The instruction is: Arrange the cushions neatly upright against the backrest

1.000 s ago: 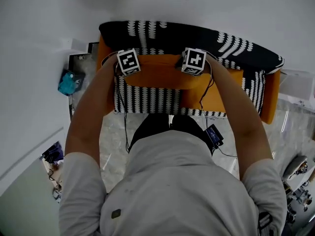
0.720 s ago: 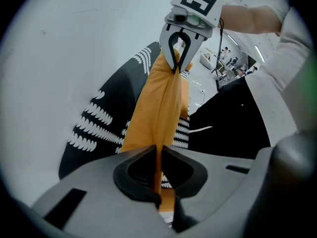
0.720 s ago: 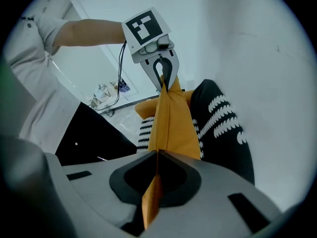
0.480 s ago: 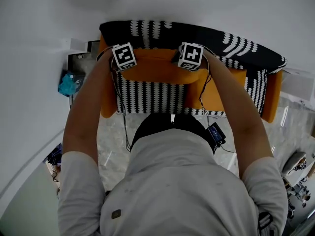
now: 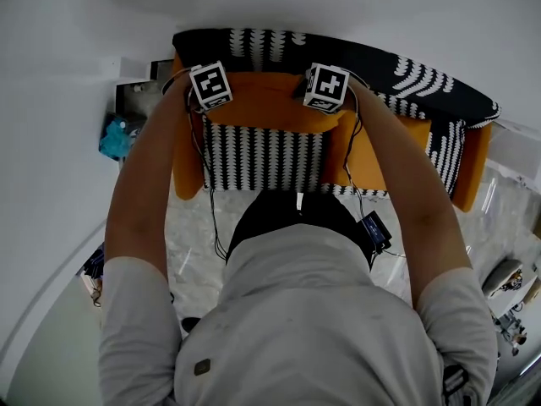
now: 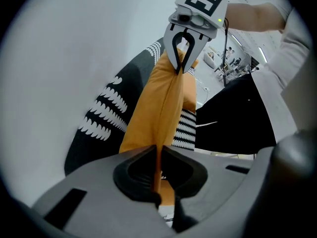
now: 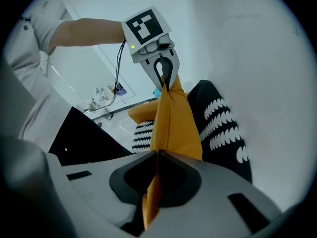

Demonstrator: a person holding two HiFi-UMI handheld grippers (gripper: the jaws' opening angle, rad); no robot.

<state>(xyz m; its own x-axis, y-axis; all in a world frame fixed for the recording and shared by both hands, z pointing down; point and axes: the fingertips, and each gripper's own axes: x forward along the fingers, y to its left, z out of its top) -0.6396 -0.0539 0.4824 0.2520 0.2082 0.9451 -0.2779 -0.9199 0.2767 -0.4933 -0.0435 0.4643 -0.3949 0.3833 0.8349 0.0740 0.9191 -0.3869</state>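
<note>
An orange cushion (image 5: 270, 112) hangs by its top edge between both grippers, over the seat (image 5: 262, 159) of a sofa and close to its black-and-white patterned backrest (image 5: 406, 79). My left gripper (image 5: 212, 93) is shut on the cushion's left top corner, my right gripper (image 5: 326, 94) on its right top corner. In the left gripper view the cushion (image 6: 163, 108) runs from my left gripper (image 6: 157, 151) to the right gripper (image 6: 179, 69). The right gripper view shows the same cushion (image 7: 173, 123) from my right gripper (image 7: 157, 155) to the left gripper (image 7: 163, 83). A second orange cushion (image 5: 365, 155) rests on the seat's right part.
The sofa has orange arms at the left (image 5: 186, 167) and right (image 5: 472, 172). A white wall stands right behind the backrest. A teal object (image 5: 117, 138) lies on a low stand left of the sofa. The person's body fills the foreground over a marble floor (image 5: 194, 235).
Both grippers have carried the orange cushion up the picture toward the backrest. More of the striped seat shows below it now.
</note>
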